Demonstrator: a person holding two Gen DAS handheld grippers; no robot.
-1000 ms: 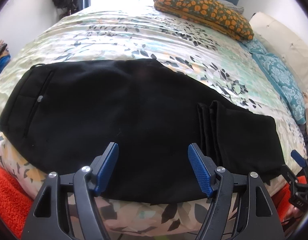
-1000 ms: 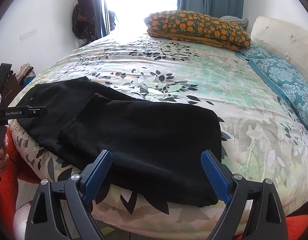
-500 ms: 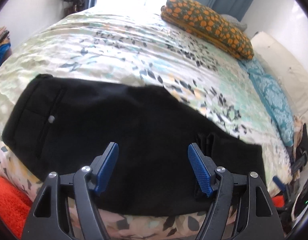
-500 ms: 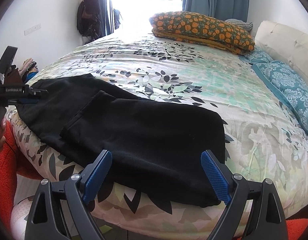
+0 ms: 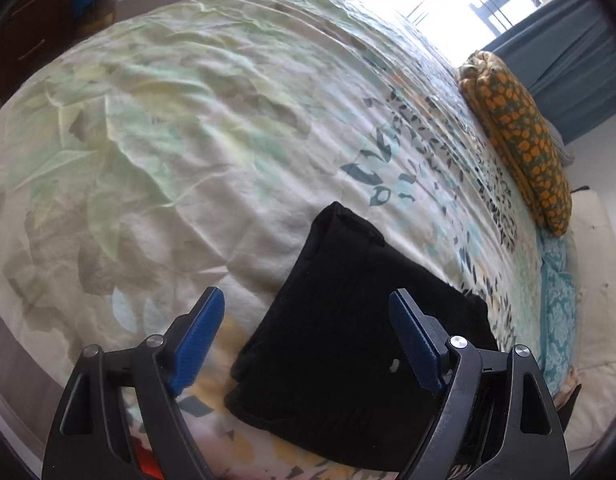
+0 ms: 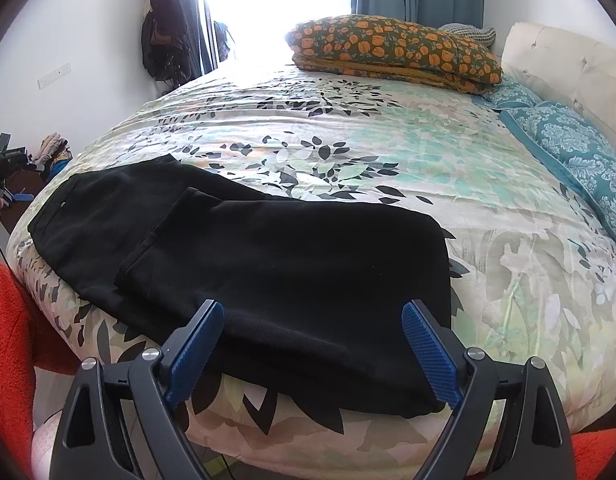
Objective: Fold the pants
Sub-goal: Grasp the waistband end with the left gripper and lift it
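Note:
Black pants [image 6: 292, 264] lie flat along the near edge of the bed [image 6: 387, 152], with the legs folded back over themselves on the right. In the left wrist view I see their waistband end [image 5: 347, 320] with a small button. My left gripper [image 5: 308, 340] is open, tilted, just above the waistband end. It also shows far left in the right wrist view [image 6: 6, 160]. My right gripper [image 6: 311, 350] is open and empty, hovering at the front edge over the folded leg end.
A folded orange-patterned blanket [image 6: 395, 52] lies at the far side of the bed. Teal pillows [image 6: 567, 148] and a cream headboard [image 6: 567, 60] are at the right. Orange fabric [image 6: 8, 320] is at the lower left. Clothes hang on the wall [image 6: 164, 28].
The left gripper has swung left and tilted, now over the waistband end of the pants. The right gripper has edged slightly closer. The pants have not moved.

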